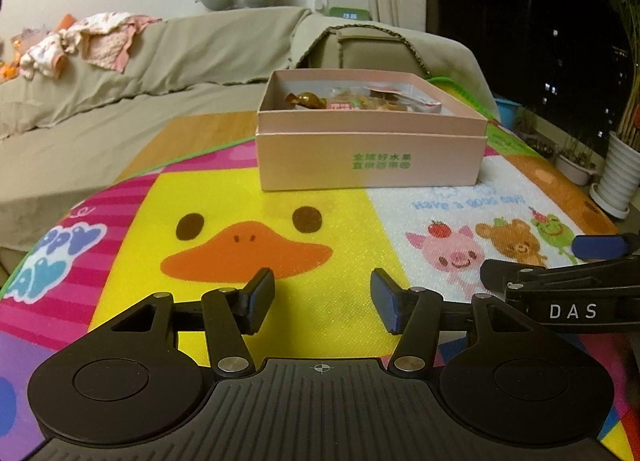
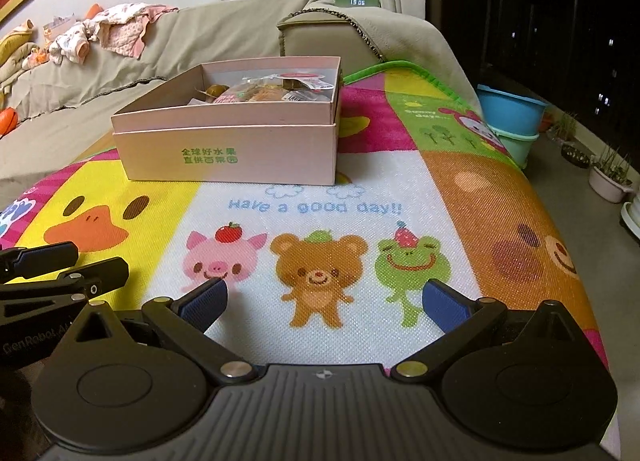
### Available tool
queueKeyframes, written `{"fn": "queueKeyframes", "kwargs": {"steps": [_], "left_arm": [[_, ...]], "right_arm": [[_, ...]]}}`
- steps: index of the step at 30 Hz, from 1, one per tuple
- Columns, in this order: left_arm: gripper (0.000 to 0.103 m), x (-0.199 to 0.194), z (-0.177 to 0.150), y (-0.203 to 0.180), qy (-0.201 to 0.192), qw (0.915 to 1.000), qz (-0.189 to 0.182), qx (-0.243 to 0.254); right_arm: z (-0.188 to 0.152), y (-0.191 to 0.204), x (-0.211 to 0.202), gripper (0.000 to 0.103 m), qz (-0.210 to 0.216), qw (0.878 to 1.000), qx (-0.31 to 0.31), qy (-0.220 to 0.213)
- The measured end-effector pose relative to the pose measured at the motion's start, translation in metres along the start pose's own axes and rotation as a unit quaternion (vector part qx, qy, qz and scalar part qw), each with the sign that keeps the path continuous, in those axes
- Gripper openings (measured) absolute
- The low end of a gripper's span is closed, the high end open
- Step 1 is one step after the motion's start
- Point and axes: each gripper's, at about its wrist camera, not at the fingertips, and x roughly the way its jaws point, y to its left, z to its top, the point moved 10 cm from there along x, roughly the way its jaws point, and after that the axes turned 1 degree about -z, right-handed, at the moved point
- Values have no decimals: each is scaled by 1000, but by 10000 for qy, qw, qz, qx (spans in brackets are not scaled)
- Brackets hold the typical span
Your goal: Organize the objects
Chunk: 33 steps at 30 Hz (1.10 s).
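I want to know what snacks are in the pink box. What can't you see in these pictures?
- Snacks in the pink box: both views, mostly hidden by its front wall; wrapper print too small.
- Clock: left view, digits blurred.
- Right gripper: left view, cut off by the right edge.
- Left gripper: right view, cut off by the left edge.
- Mat lettering: left view, blurred.

2 low wrist views side by side, both facing the pink box (image 1: 372,133) (image 2: 236,141) across the play mat (image 1: 332,205) (image 2: 332,197).
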Motion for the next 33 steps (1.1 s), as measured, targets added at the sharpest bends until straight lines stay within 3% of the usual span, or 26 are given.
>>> {"fn": "queueKeyframes", "kwargs": {"steps": [33], "left_arm": [[58,1,1,1,1,10000,-34,-49]], "right_arm": [[-1,0,-1,103,-6,10000,5,0]]}}
